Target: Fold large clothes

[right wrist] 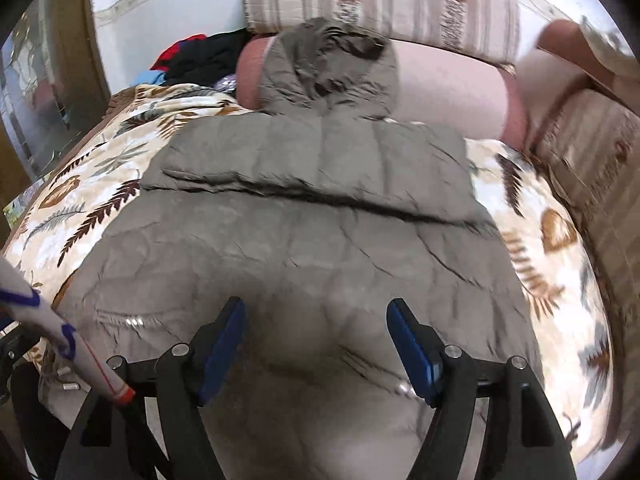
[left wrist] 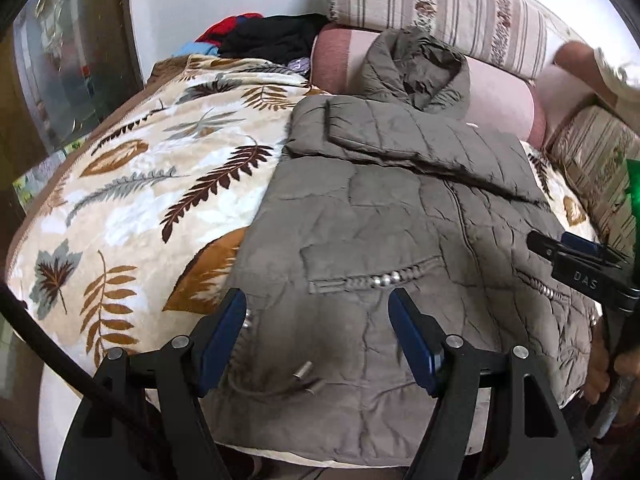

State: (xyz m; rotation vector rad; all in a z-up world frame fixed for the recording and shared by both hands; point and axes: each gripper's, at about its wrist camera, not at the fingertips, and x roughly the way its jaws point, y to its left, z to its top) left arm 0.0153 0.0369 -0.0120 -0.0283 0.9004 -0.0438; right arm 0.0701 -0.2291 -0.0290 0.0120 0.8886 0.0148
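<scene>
A grey-brown quilted hooded jacket (left wrist: 400, 208) lies flat on a leaf-patterned blanket (left wrist: 140, 184), hood (left wrist: 416, 68) at the far end, one sleeve (left wrist: 420, 148) folded across the chest. My left gripper (left wrist: 318, 312) is open, hovering over the jacket's near hem by a studded pocket. My right gripper (right wrist: 316, 320) is open above the hem's right part of the same jacket (right wrist: 304, 240); it also shows at the right edge of the left wrist view (left wrist: 580, 268). Neither holds cloth.
A pile of black, red and blue clothes (left wrist: 264, 36) lies at the far left of the bed. A pink bolster (left wrist: 504, 100) and striped cushions (left wrist: 440, 4) line the far side. A mirrored door (left wrist: 60, 64) stands left. Drawstring toggles (left wrist: 304, 376) lie on the hem.
</scene>
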